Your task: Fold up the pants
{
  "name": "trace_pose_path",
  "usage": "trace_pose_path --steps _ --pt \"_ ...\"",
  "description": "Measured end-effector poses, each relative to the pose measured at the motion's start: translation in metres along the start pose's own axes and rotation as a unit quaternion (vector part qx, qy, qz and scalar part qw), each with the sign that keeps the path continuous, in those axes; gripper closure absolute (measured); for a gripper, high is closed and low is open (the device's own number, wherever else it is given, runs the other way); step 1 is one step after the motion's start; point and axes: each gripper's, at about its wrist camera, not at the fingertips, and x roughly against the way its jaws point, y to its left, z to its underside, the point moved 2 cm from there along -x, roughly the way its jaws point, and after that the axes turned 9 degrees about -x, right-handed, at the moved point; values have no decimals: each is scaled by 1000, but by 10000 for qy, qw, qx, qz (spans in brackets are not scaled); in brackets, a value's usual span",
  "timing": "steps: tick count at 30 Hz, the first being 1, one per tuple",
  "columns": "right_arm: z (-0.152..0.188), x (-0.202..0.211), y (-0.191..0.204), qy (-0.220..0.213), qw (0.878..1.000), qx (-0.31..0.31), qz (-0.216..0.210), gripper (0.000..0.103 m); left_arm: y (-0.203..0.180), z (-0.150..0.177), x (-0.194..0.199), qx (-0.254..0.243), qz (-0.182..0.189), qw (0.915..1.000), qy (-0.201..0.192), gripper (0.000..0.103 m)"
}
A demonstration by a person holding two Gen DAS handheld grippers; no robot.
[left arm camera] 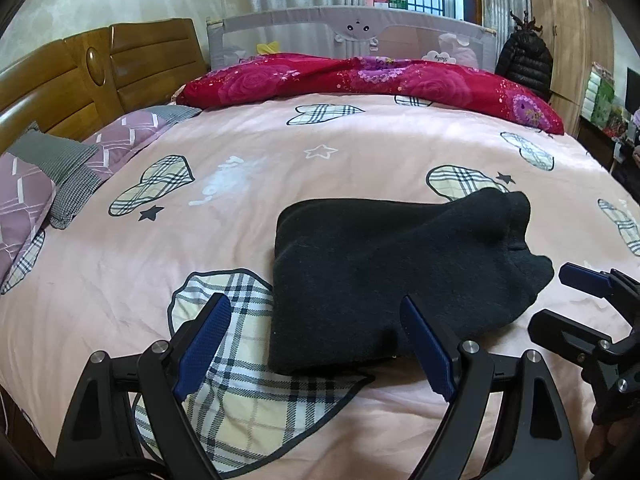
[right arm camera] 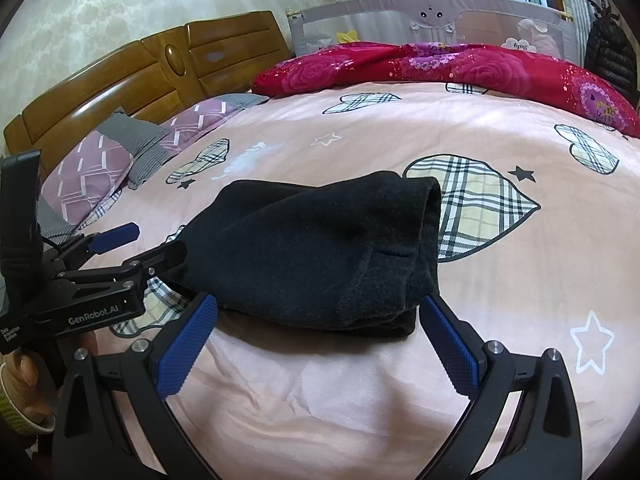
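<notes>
The pants [left arm camera: 384,280] lie folded compactly on the bed [left arm camera: 280,168]; folding looks finished. Left gripper [left arm camera: 316,344] and right gripper [right arm camera: 316,344] hover with jaws spread, empty; next, perhaps only tidying.

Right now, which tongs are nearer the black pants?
Left. The left tongs are open with one finger's tip at the black pants' near edge; the right tongs, also open, sit just short of it.

Black pants [left arm camera: 384,276], folded compact; flat on bedspread [left arm camera: 280,160]

Bare bedspread [right arm camera: 360,400] ahead of jaws; folded pants [right arm camera: 320,252] beyond; pillows [left arm camera: 36,184] left.
</notes>
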Motion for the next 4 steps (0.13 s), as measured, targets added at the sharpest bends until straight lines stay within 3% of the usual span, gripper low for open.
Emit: trace_pose_path --steps 4 --pt "1 -6 3 79 9998 -103 -149 1 -7 1 1 -28 -10 10000 23 16"
